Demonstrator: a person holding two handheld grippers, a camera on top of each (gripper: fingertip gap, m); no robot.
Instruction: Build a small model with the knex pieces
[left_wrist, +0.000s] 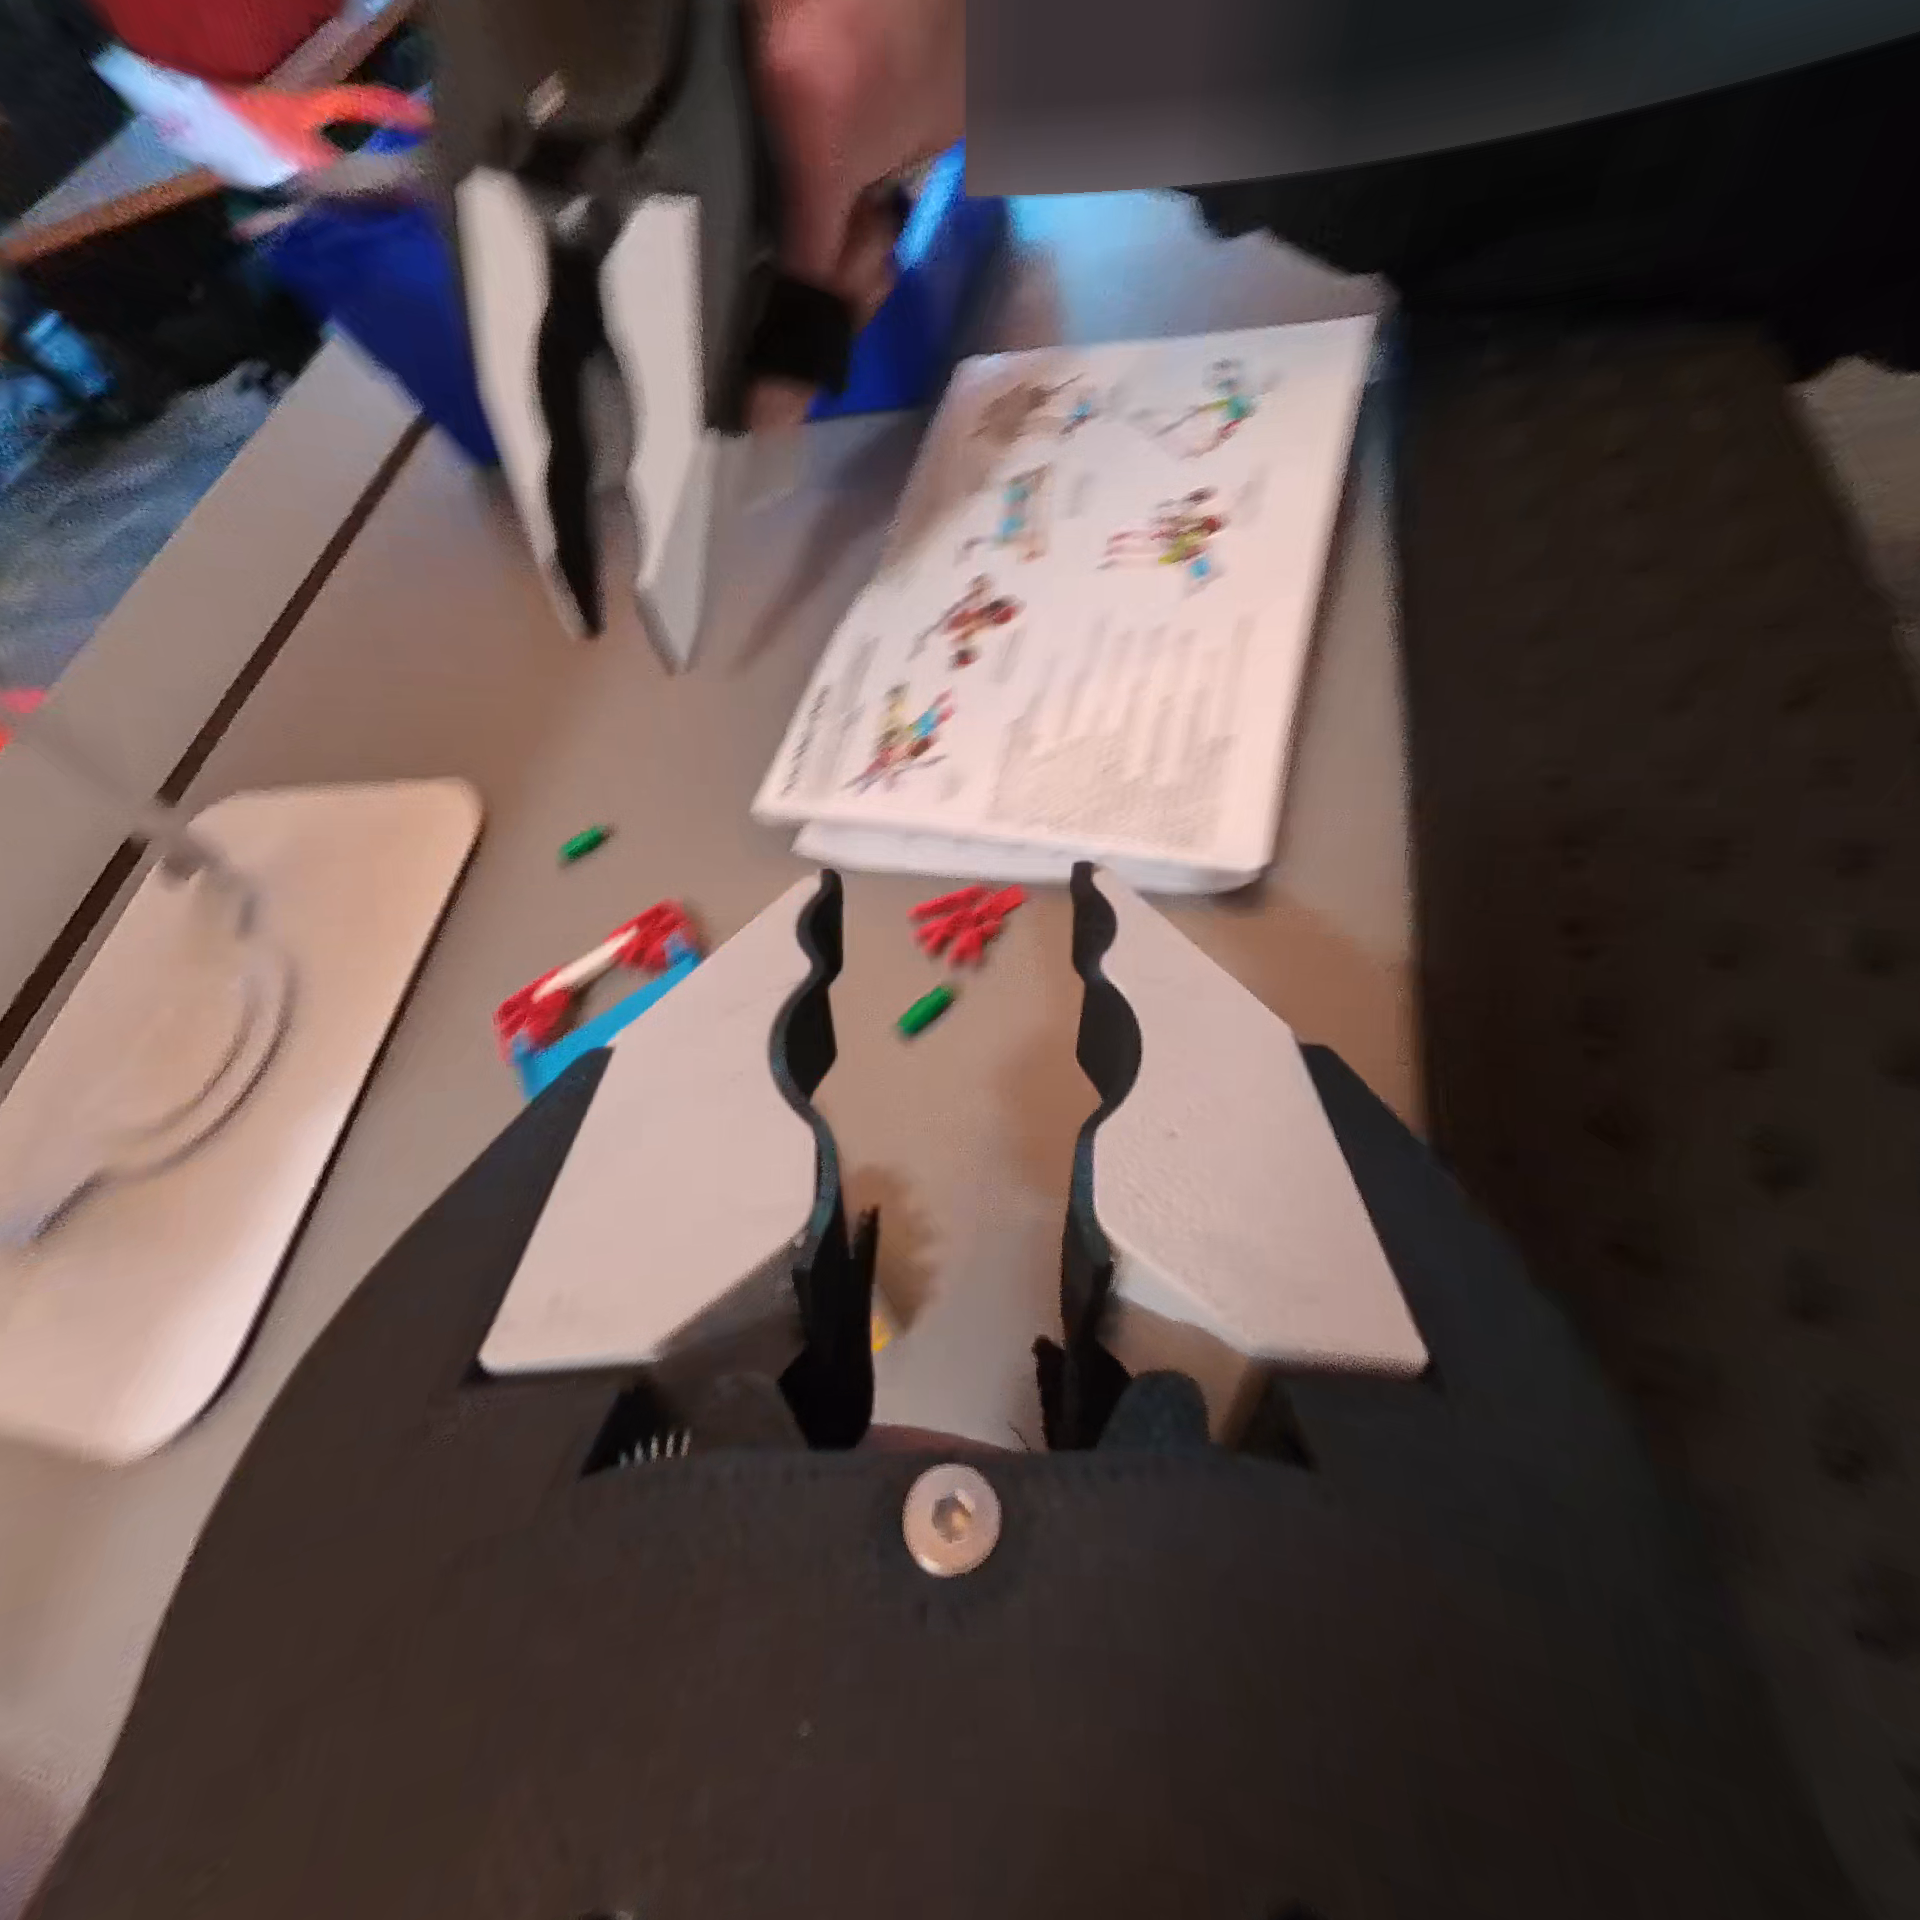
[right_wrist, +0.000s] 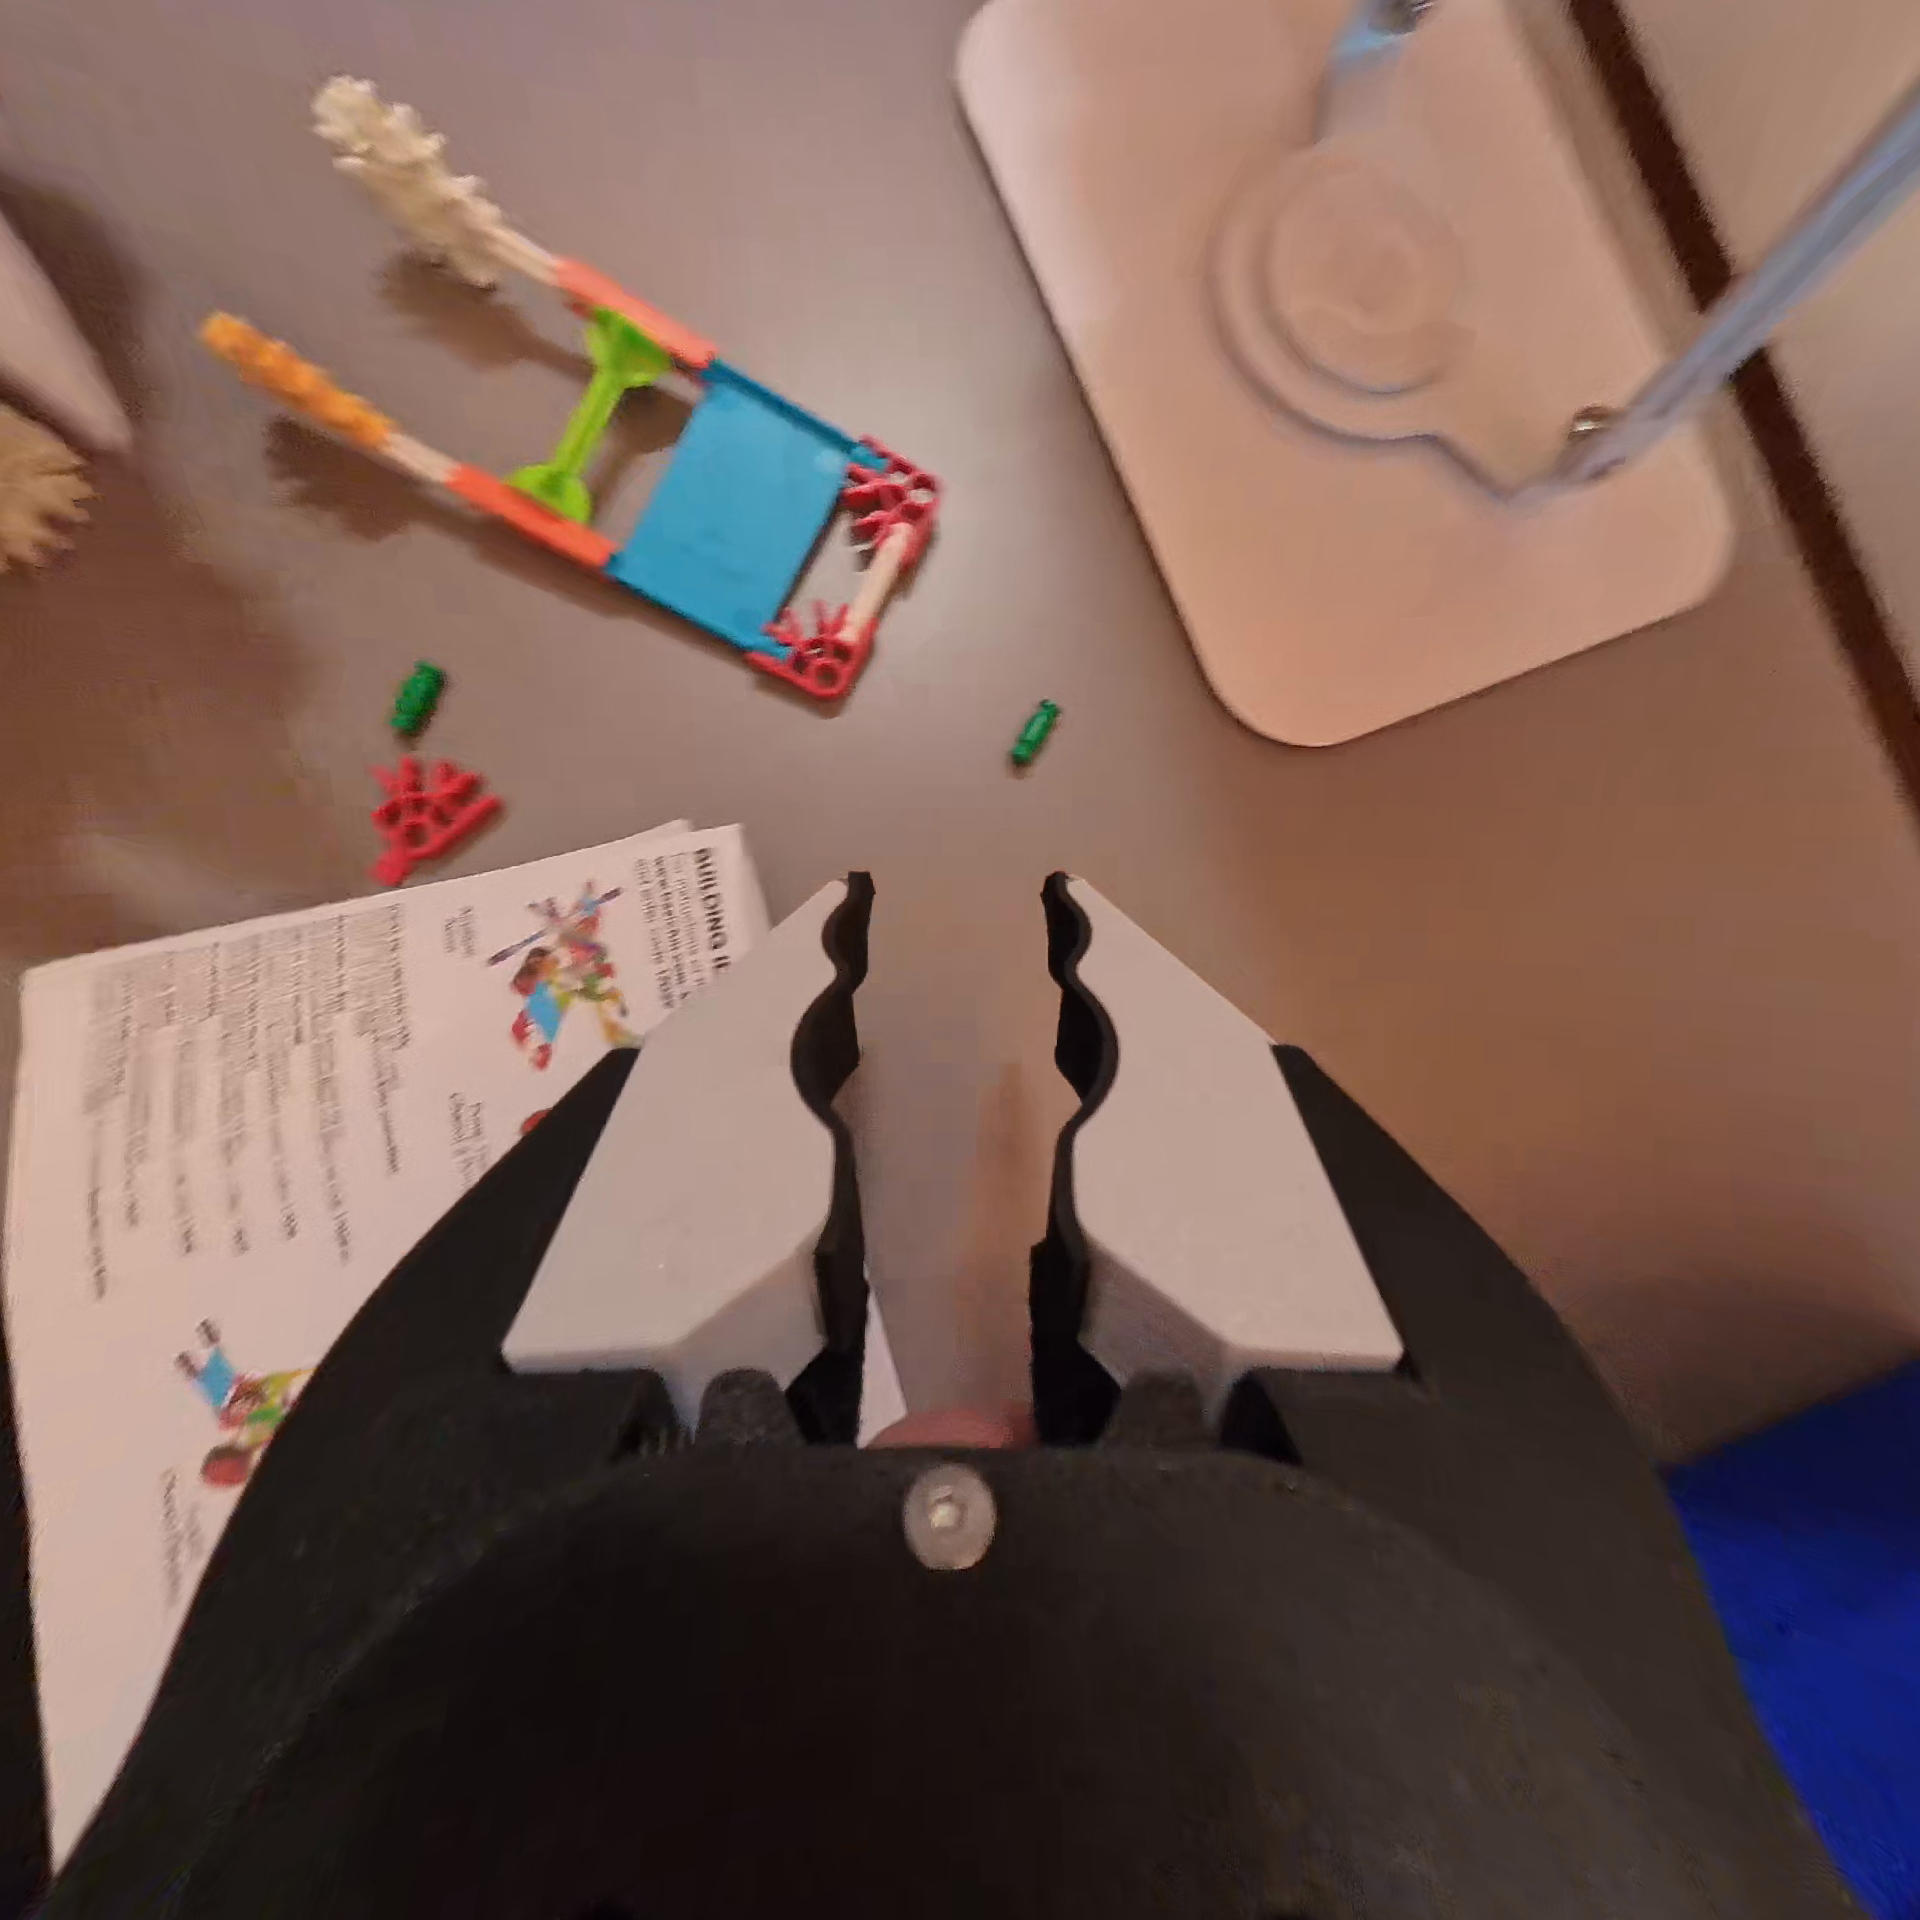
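left tool: the left tool hangs low over the bench. its two fingers stand wide apart and hold nothing.
under the left tool: a small green peg lies on the bench between the fingers. a loose red star piece lies just past it, near the tips.
beside the left tool: a toy frame with a blue panel and red ends lies to the left, partly hidden by the left finger. a second green peg lies a bit farther off.
right tool: the right tool points down at a bare spot of bench. its fingers are apart with nothing between them (in the left view it shows far off, blurry, with a narrower gap).
near the right tool: a paper booklet with small toy drawings lies under its left finger. the red star piece touches the top edge of the booklet.
farther on: the toy frame has a lime spool in the middle, and a white and an orange bumpy piece at its far ends.
far side: a pale flat stand base with a round part sits on the bench, well apart from both tools.
corner: something blue shows at the edge.
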